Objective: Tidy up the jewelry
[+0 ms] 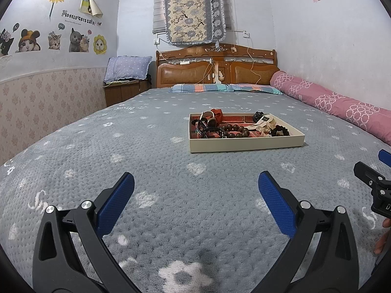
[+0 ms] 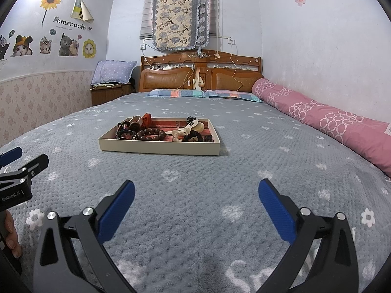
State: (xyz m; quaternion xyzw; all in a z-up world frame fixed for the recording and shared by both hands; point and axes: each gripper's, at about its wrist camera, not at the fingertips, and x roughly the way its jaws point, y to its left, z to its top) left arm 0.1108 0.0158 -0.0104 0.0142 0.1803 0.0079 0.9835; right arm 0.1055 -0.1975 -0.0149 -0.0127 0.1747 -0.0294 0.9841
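A shallow cream tray [image 1: 244, 144] [image 2: 156, 149] with a red lining sits on the grey bed cover. It holds a heap of jewelry: a brown wooden bead bracelet [image 1: 234, 130] [image 2: 149, 134], dark cords and bracelets at its left [image 1: 207, 128] [image 2: 125, 131], a red pouch [image 1: 216, 116] [image 2: 147, 118], a cream cloth bag [image 1: 265, 122] [image 2: 193, 128] and a dark bead bracelet [image 1: 281, 130] [image 2: 194, 135]. My left gripper [image 1: 195, 183] is open and empty, well short of the tray. My right gripper [image 2: 196, 190] is open and empty, also short of it.
The grey flower-patterned bed cover [image 1: 146, 161] fills the near view. A rolled pink quilt [image 1: 342, 102] [image 2: 330, 119] lies along the right wall. Pillows and a wooden headboard [image 1: 215, 68] stand at the far end. The other gripper shows at the frame edges [image 1: 376, 183] [image 2: 17, 175].
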